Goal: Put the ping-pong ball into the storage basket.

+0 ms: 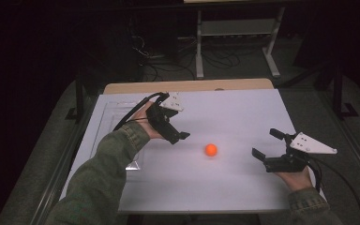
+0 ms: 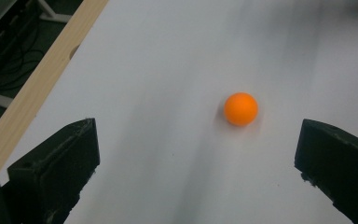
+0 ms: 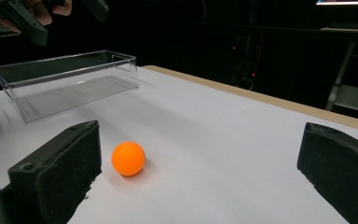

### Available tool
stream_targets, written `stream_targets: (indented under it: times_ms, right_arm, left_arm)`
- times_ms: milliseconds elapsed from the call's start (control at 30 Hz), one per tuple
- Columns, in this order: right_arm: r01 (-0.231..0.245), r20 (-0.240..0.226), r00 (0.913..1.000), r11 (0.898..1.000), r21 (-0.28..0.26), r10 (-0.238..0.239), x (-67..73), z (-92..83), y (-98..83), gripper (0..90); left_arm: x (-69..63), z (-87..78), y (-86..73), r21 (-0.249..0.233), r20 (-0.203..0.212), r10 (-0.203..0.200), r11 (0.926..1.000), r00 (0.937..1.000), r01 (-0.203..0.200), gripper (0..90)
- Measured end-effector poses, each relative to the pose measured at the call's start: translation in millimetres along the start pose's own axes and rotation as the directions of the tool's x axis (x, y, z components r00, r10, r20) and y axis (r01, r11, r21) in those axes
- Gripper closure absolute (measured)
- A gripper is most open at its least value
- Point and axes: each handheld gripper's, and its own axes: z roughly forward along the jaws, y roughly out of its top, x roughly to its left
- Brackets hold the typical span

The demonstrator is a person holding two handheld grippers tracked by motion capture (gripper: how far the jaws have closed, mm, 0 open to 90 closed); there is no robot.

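An orange ball (image 1: pixel 210 149) lies on the white table (image 1: pixel 234 187) with its pale wood far edge, black jaws on the left gripper (image 1: pixel 182 137) and right gripper (image 1: pixel 267 143) flanking the ball, olive-green sleeves behind them, a clear box (image 3: pixel 70 81) beyond the ball.

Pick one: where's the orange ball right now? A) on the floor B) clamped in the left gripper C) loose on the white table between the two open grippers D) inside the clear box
C: the orange ball sits free on the white table, with the left gripper and the right gripper on either side, both with jaws spread and touching nothing; the clear box holds nothing.
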Motion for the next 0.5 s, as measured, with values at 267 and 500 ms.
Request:
stream_targets:
  times_ms: [267, 500]
  right_arm:
    - [0.001, -0.001, 1.0000, 1.000, 0.001, -0.001, 0.2, 0.1, -0.2, 0.0]
    - [0.003, 0.000, 1.0000, 1.000, 0.003, -0.003, 0.4, 0.0, -0.4, 0.0]
  left_arm:
    - [-0.3, 5.9, 3.3, 0.012, 0.013, 0.009, 0.9999, 0.9999, -0.010, 0.0]
    - [-0.8, 11.1, 4.9, 0.026, 0.026, 0.018, 0.9995, 0.9995, -0.019, 0.0]
